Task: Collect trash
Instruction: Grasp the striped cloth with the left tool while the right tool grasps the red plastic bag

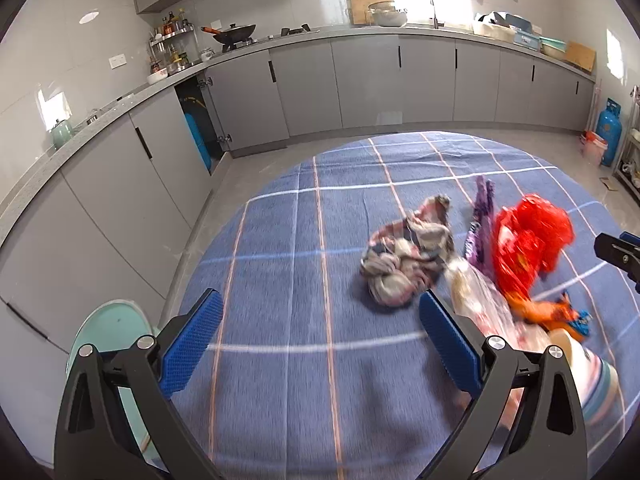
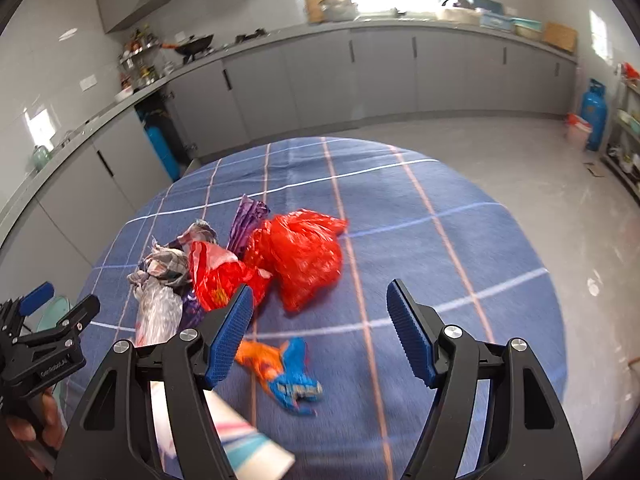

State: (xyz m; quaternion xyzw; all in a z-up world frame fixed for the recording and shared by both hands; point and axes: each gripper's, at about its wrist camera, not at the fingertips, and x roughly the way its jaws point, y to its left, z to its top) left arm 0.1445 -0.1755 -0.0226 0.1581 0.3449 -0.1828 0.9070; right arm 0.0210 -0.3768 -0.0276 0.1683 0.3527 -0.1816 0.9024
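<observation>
In the left wrist view, the left gripper (image 1: 320, 332) hangs over a round table with a blue checked cloth (image 1: 280, 240). Its two blue pads (image 1: 192, 344) stand wide apart and nothing is between them, so it is released. The trash lies in a heap on the right half of the cloth. A crumpled grey wrapper (image 1: 404, 264) is ahead of the right pad. Beside it lies a purple wrapper (image 1: 480, 232), and next to that a red bag (image 1: 532, 240). A clear bag (image 1: 476, 292) is just behind the right pad, and an orange-blue wrapper (image 1: 556, 312) lies near it. A striped cup (image 1: 596, 384) shows at the lower right, partly hidden by the gripper frame. A mint bin (image 1: 108, 328) is below the table edge at the left. The right gripper (image 1: 620, 256) enters at the right edge; its state cannot be told from here.

In the right wrist view, the right gripper (image 2: 320, 332) is also released, its pads wide apart and empty above the cloth (image 2: 420, 240). The red bag (image 2: 304, 256) lies ahead of it, touching a red printed wrapper (image 2: 216, 276). The orange-blue wrapper (image 2: 284, 372) lies between the pads, lower on the cloth. The cup (image 2: 248, 444) lies on its side under the left finger. The left gripper (image 2: 48, 320) is at the left edge.
</observation>
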